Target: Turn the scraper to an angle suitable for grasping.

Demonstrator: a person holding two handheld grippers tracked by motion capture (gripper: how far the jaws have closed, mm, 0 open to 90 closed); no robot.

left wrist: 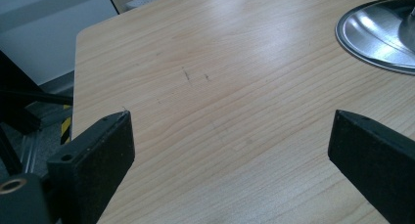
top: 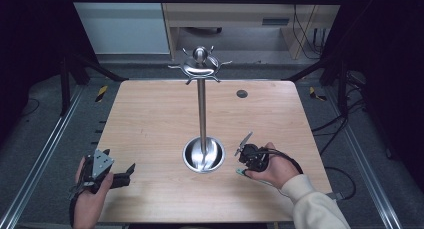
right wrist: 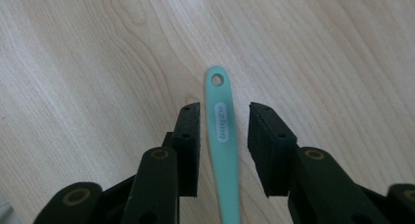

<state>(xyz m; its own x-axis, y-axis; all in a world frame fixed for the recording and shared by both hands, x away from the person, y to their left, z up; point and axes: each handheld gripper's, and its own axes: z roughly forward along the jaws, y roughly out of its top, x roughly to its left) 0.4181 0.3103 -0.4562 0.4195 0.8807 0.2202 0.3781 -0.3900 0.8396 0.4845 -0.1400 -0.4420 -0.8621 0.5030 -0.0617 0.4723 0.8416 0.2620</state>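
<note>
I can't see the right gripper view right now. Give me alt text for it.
A mint-green utensil handle with a hanging hole at its tip lies on the light wooden table, running between the two black jaws of the right tool. The jaws are open, a small gap on each side.

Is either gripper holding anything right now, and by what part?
Nothing is held. The right gripper has its jaws open astride the teal handle, with gaps both sides. The left gripper is open over bare table.
</note>
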